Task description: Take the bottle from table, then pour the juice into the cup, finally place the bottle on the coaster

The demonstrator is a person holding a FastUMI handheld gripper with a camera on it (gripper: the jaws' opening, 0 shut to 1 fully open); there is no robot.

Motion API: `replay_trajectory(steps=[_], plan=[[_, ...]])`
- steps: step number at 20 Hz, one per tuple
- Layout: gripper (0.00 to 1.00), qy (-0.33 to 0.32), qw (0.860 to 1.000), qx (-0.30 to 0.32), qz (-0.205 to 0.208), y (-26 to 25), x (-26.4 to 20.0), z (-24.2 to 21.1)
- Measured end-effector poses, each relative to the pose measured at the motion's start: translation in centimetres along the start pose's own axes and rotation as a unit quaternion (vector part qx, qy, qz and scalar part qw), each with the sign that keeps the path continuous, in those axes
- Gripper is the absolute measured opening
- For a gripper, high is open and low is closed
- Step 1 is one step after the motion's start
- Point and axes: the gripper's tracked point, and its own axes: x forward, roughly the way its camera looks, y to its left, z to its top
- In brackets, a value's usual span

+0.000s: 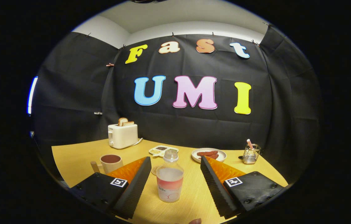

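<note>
A clear plastic bottle (169,177) with pale pink juice and a clear cap stands upright on the wooden table (76,155), between my two fingers. My gripper (175,161) is open, with a gap on each side of the bottle. A beige cup (110,163) with a handle and a dark inside stands just beyond the left finger (135,183). A round coaster (154,170) lies flat behind the bottle, mostly hidden by it and the left finger.
A white toaster (122,135) holding bread slices stands at the table's back left. A small divided dish (162,150) and a plate of reddish food (209,154) lie beyond the bottle. A metal mesh holder (251,153) stands at the back right.
</note>
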Motion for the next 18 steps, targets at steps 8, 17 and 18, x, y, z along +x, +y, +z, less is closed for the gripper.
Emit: replay_trajectory(steps=[8, 17, 18], plan=[[0.97, 0.022, 1.000, 0.008, -0.005, 1.2, 3.4, -6.1], [0.73, 0.059, 0.995, -0.004, -0.074, -0.1, 6.3, -7.3], [0.72, 0.059, 0.995, -0.017, -0.074, 0.1, 6.3, -6.5]])
